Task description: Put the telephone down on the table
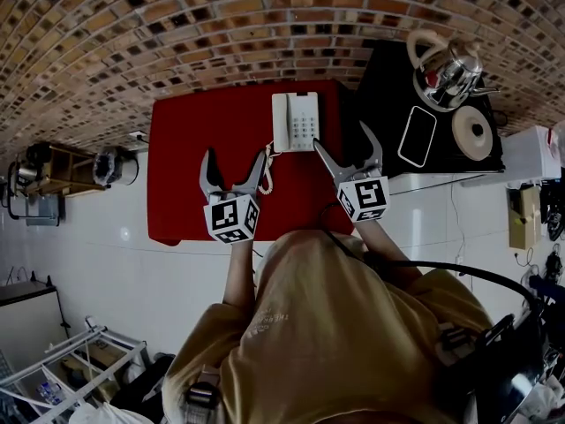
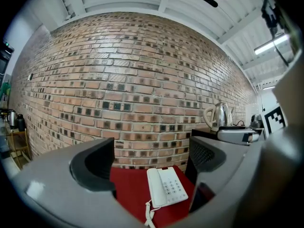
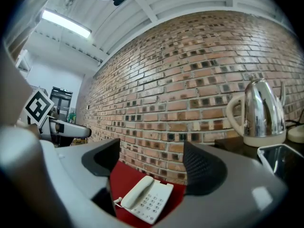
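The white telephone (image 1: 294, 122) lies flat on the red table (image 1: 190, 175), handset in its cradle, near the table's far edge. Its coiled cord (image 1: 265, 179) trails toward me. My left gripper (image 1: 237, 159) hovers over the table just left of the phone, open, with nothing between its fingers. My right gripper (image 1: 344, 140) stands just right of the phone, also open and empty. Ahead and below the left gripper (image 2: 152, 163), the left gripper view shows the telephone (image 2: 166, 186). In the right gripper view the telephone (image 3: 145, 201) lies beyond the open gripper (image 3: 149, 163).
A black side table (image 1: 380, 87) adjoins the red one on the right, carrying a steel kettle (image 1: 446, 69), a dark flat slab (image 1: 417, 135) and a round base (image 1: 472, 132). A brick wall (image 1: 177, 34) backs both. A wooden shelf (image 1: 53, 166) stands at the far left.
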{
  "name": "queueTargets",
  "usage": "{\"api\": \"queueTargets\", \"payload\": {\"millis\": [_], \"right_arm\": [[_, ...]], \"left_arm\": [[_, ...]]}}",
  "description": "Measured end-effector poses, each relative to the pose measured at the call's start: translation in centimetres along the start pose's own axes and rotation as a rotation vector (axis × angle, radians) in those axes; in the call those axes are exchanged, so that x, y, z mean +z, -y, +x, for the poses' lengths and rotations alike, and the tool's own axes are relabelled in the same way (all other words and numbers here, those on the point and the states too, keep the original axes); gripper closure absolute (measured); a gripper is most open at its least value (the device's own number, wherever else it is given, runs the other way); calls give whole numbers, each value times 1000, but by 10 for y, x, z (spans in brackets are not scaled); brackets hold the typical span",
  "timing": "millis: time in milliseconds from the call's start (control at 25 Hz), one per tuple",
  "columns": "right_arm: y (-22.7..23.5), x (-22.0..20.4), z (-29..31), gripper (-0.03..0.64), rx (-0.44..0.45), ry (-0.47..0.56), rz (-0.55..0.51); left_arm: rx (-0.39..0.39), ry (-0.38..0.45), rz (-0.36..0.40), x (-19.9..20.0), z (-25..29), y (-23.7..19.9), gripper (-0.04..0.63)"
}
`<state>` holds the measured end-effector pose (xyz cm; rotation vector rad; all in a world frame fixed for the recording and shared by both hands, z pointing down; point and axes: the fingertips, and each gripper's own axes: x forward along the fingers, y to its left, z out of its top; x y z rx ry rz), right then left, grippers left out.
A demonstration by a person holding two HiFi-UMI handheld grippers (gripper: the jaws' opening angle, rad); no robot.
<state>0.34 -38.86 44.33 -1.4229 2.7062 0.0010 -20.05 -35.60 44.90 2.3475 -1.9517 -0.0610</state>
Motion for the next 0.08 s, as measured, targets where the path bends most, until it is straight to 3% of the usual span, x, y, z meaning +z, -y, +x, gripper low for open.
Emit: {"api": "queueTargets", "payload": {"millis": [80], "right_arm": [[1, -1, 0, 210, 3, -4, 3]], "left_arm": [[0, -4, 0, -1, 1, 1, 109]]}}
